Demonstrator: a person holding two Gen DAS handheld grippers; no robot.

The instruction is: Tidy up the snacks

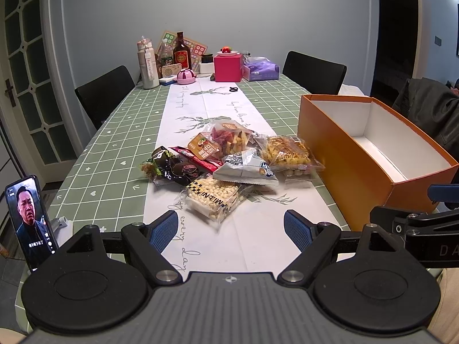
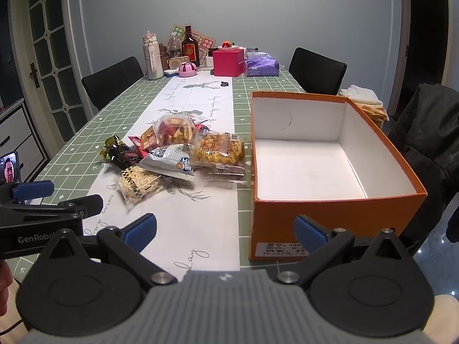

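A heap of several snack packets lies on the white table runner: a clear pack of white puffs (image 1: 213, 200) (image 2: 139, 183) nearest, a grey-white bag (image 1: 245, 169) (image 2: 172, 162), a yellow corn-snack pack (image 1: 288, 150) (image 2: 221, 149), dark wrapped sweets (image 1: 167, 166) (image 2: 119, 150) and a red-yellow bag (image 1: 229, 136) (image 2: 176, 130). An orange box (image 1: 355, 154) (image 2: 338, 212) with a white, empty inside stands to the right of the heap. My left gripper (image 1: 231, 230) is open, just short of the puff pack. My right gripper (image 2: 226, 230) is open, in front of the box's near left corner.
Bottles (image 1: 180, 51), a pink box (image 1: 228, 67) and a purple tissue pack (image 1: 259, 68) crowd the table's far end. Black chairs (image 1: 104, 93) (image 1: 315, 71) flank the table. A phone (image 1: 27, 220) stands at the near left edge. A dark jacket (image 2: 430, 132) hangs at right.
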